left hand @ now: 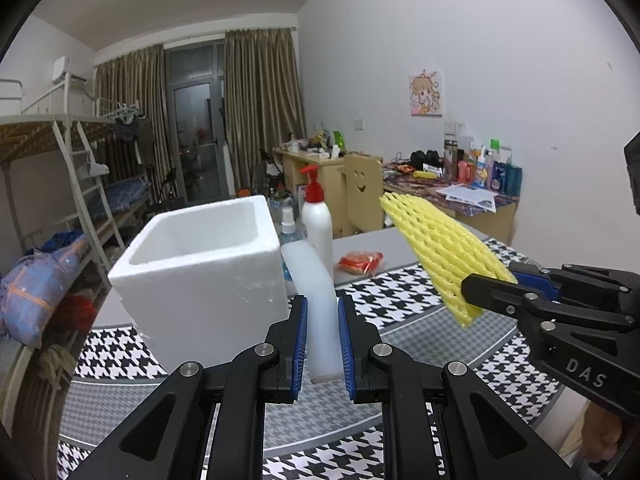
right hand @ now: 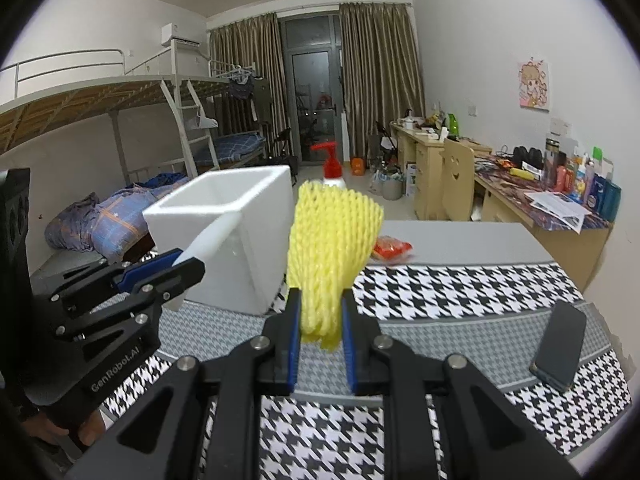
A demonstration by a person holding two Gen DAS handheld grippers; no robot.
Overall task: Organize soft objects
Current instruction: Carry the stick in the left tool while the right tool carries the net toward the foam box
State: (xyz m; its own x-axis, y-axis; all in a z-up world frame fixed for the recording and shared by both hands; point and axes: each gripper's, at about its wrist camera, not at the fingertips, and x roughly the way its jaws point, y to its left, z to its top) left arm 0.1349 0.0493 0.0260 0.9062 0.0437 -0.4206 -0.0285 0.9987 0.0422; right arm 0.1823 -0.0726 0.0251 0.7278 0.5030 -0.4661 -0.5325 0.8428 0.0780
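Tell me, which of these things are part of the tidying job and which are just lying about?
Part of the job:
- yellow foam net, held in the right gripper
- white foam sheet, held in the left gripper
- white foam box

Lying about:
- pump bottle
- spray bottle
- red packet
- phone

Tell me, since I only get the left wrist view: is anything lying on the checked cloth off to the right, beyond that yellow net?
Observer: Yes. A dark phone lies flat on the houndstooth cloth near its right edge, well right of the yellow foam net.
Operator: And side on, where does my white strip point?
Observer: The white foam strip slants up from the left hand-held gripper toward the near wall of the foam box. I cannot tell whether they touch.
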